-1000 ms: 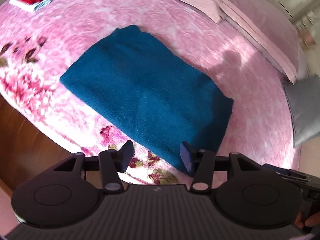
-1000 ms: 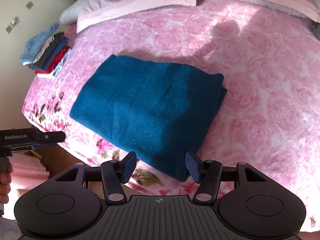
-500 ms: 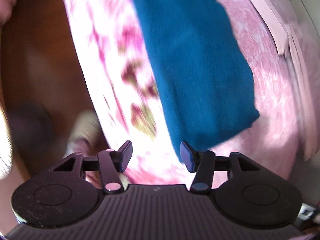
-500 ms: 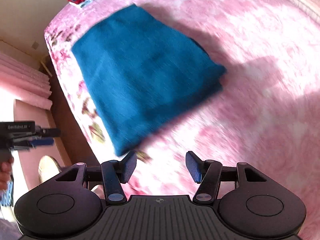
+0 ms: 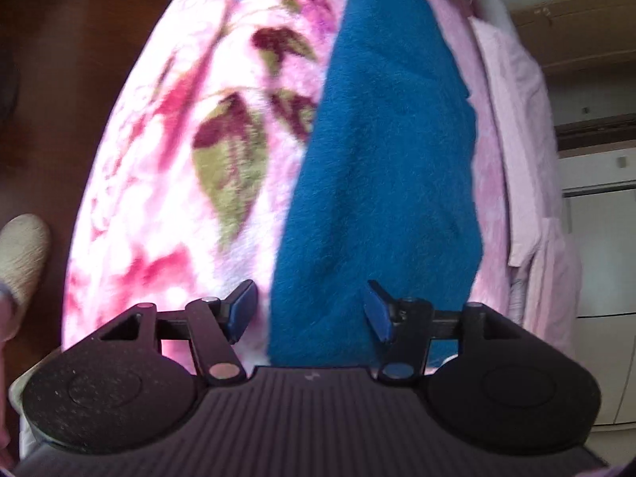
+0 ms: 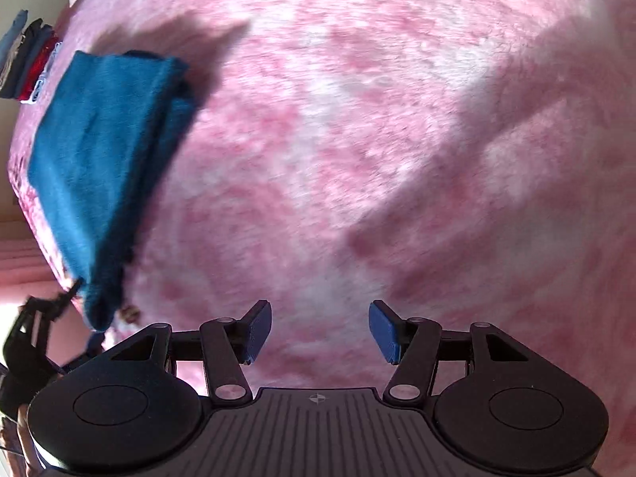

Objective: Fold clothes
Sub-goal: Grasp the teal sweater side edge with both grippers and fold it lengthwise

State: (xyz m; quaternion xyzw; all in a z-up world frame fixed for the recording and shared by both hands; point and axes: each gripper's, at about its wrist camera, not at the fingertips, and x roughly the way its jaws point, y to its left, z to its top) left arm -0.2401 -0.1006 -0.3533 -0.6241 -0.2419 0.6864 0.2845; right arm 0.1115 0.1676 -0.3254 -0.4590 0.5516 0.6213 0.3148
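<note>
A folded teal fleece garment (image 5: 381, 167) lies on the pink floral blanket (image 5: 187, 151) near the bed's edge. My left gripper (image 5: 310, 310) is open, low at the garment's near end, with the fabric edge between its blue pads but not pinched. In the right wrist view the same garment (image 6: 99, 151) sits far left, and my right gripper (image 6: 320, 330) is open over bare pink blanket (image 6: 377, 139), well to the garment's right. The left gripper (image 6: 51, 302) shows as a dark shape at the garment's near corner.
A stack of folded clothes (image 6: 28, 63) sits beyond the teal garment. Pale pink bedding (image 5: 516, 139) lies along the far side. Dark wooden floor (image 5: 59, 79) and a beige slipper (image 5: 22, 254) are beside the bed. White cabinets (image 5: 604, 238) stand at right.
Both grippers have swung fast: the left dropped to the garment's near end at the bed edge, the right moved right off the garment over bare blanket. Both stayed open.
</note>
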